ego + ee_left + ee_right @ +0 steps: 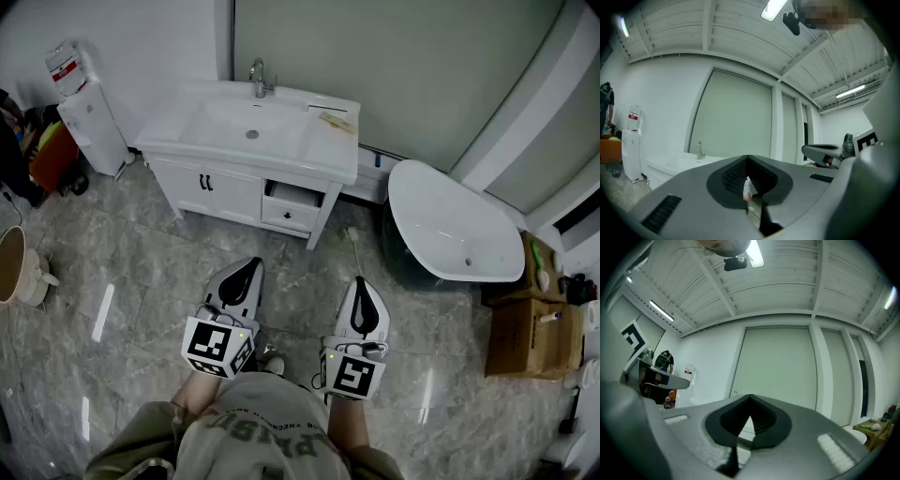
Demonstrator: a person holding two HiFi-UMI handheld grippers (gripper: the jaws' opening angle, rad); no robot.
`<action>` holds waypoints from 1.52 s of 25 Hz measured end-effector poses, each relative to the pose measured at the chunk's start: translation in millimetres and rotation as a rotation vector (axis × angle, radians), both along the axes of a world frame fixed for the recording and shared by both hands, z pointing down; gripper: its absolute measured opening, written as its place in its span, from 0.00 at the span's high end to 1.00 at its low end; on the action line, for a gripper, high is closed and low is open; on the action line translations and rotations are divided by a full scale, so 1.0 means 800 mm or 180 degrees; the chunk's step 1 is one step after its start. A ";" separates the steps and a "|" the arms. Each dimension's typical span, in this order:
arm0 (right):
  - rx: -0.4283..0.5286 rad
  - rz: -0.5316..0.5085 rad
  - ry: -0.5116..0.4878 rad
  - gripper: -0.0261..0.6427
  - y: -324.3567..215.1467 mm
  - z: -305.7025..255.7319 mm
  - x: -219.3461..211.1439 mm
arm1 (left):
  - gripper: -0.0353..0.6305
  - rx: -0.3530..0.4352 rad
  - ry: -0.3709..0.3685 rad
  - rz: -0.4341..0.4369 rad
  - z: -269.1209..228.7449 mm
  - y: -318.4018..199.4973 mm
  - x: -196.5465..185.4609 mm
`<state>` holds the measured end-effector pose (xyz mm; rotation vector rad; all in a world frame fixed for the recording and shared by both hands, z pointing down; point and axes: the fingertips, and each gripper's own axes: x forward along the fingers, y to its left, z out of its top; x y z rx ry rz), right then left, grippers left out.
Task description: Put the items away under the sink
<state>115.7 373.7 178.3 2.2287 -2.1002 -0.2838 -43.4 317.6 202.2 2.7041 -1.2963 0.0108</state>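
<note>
The right gripper points level, its two jaws pressed together with nothing between them. Past the tips stands a pale green wall panel under a ribbed white ceiling with a lit lamp. The left gripper reaches in from the left edge, with a white dispenser behind it.

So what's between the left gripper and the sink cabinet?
Nothing but bare floor: head view shows the left gripper facing the sink cabinet across open tiles.
</note>
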 end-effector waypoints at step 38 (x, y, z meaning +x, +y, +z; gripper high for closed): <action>-0.0014 -0.0408 -0.0441 0.58 -0.039 0.024 0.035 | 0.45 -0.0184 -0.0195 0.0504 0.022 -0.031 0.041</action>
